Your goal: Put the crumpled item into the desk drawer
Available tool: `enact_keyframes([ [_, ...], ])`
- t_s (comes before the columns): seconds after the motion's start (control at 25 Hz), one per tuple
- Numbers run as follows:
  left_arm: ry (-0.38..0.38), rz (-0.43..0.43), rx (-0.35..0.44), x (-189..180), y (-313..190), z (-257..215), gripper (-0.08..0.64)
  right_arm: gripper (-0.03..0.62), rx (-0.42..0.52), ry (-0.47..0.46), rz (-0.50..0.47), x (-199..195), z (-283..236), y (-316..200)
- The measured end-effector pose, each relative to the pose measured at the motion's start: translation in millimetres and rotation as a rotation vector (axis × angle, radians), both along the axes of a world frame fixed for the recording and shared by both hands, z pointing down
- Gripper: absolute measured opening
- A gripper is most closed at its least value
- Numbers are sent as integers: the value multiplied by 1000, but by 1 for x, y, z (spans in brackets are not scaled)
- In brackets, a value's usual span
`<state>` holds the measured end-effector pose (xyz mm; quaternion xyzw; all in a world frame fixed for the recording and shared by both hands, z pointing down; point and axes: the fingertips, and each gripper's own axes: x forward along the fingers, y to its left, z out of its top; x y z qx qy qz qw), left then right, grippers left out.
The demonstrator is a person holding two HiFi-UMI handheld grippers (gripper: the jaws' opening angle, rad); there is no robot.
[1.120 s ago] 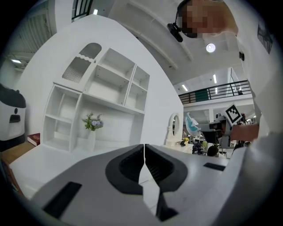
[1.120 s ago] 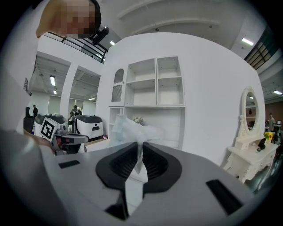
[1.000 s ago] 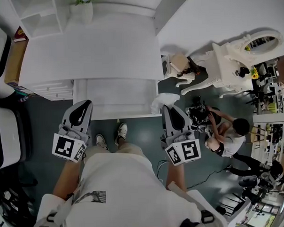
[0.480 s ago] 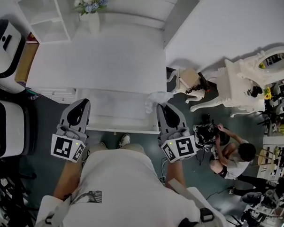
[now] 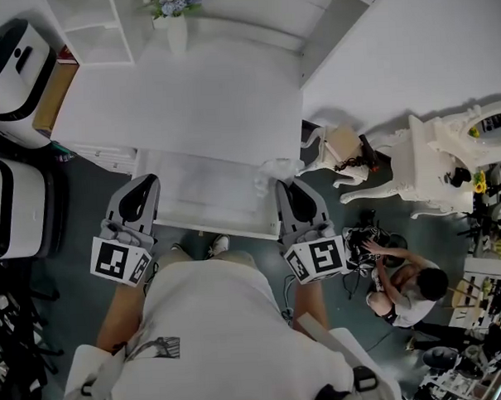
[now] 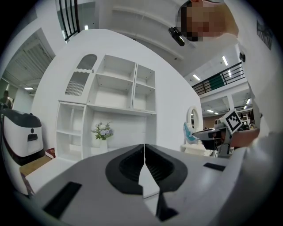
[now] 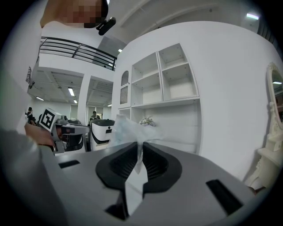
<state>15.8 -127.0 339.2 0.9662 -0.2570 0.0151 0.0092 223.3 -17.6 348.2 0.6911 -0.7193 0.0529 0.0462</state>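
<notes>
The crumpled item (image 5: pixel 274 171) is a wad of thin white tissue; in the right gripper view it (image 7: pixel 129 130) bulges out above the jaws. My right gripper (image 5: pixel 287 185) is shut on it and holds it over the right side of the open desk drawer (image 5: pixel 204 228). The drawer is white and shallow, pulled out from under the white desk (image 5: pixel 180 99) toward me. At the drawer's left edge my left gripper (image 5: pixel 145 183) is shut with nothing in it; in the left gripper view its jaws meet in a thin line (image 6: pixel 144 150).
A vase of flowers (image 5: pixel 172 9) stands at the back of the desk below white shelves. A white and black machine (image 5: pixel 4 69) and a wooden stand (image 5: pixel 54 94) are on the left. At the right are an ornate white dresser (image 5: pixel 448 166) and a person crouching (image 5: pixel 403 284) among cables.
I have stepped closer to the desk. The right gripper has carried the crumpled item from the drawer's front right corner to farther in over the drawer. The left gripper has kept its place.
</notes>
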Motion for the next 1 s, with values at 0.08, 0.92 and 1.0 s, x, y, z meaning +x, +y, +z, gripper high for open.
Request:
enact_keyframes([
  [0.08,0,-2,-2,1,1,1,20,44,-8,-1,-7,0,3,0],
  [0.92,-17,-69,-53,-25,-8,22,20,44,-148,19,-133,-37,73,-44],
  [1.0,-19,-69,-53,-23,-9,20,20,44,-162,12,-141,-37,81,-49],
])
